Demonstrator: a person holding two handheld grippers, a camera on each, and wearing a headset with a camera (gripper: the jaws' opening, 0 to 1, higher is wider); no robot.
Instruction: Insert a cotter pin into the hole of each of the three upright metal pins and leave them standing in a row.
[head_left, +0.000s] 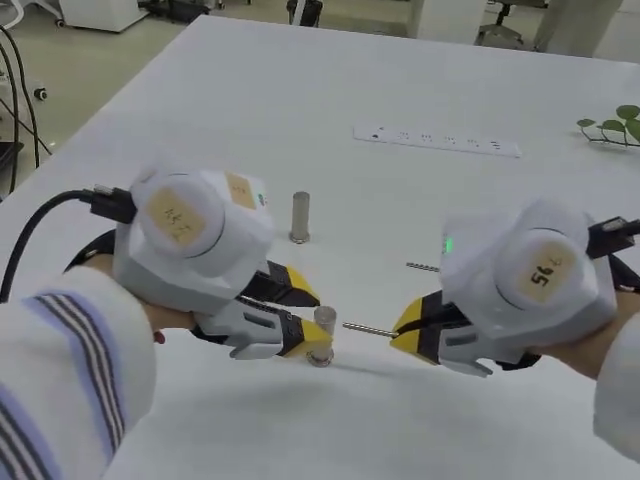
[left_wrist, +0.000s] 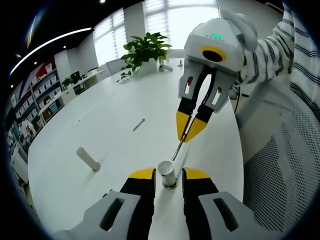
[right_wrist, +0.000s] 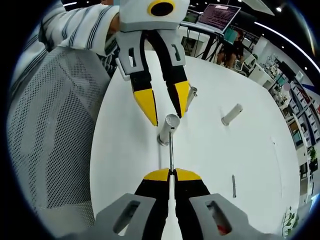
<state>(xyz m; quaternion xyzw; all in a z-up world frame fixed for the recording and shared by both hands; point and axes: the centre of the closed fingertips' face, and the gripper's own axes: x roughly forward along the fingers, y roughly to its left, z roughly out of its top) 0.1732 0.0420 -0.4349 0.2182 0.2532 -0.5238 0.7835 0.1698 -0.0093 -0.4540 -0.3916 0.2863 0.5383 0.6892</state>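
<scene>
A short steel pin (head_left: 322, 333) stands upright on the white table between the yellow jaws of my left gripper (head_left: 310, 317), which sit close on either side with a thin gap. In the left gripper view the same pin (left_wrist: 169, 174) stands between the two fingers. My right gripper (head_left: 405, 333) is shut on a thin cotter pin (head_left: 368, 329), held level with its tip at the pin's upper part (right_wrist: 171, 131). A second upright pin (head_left: 300, 217) stands farther back. A third pin (right_wrist: 191, 94) peeks out behind the left gripper (right_wrist: 167, 112).
A spare cotter pin (head_left: 422, 267) lies flat on the table ahead of the right gripper. A white power strip (head_left: 437, 140) lies across the far side, and a small plant (head_left: 615, 125) sits at the right edge. A mesh chair (left_wrist: 280, 165) stands beside the table.
</scene>
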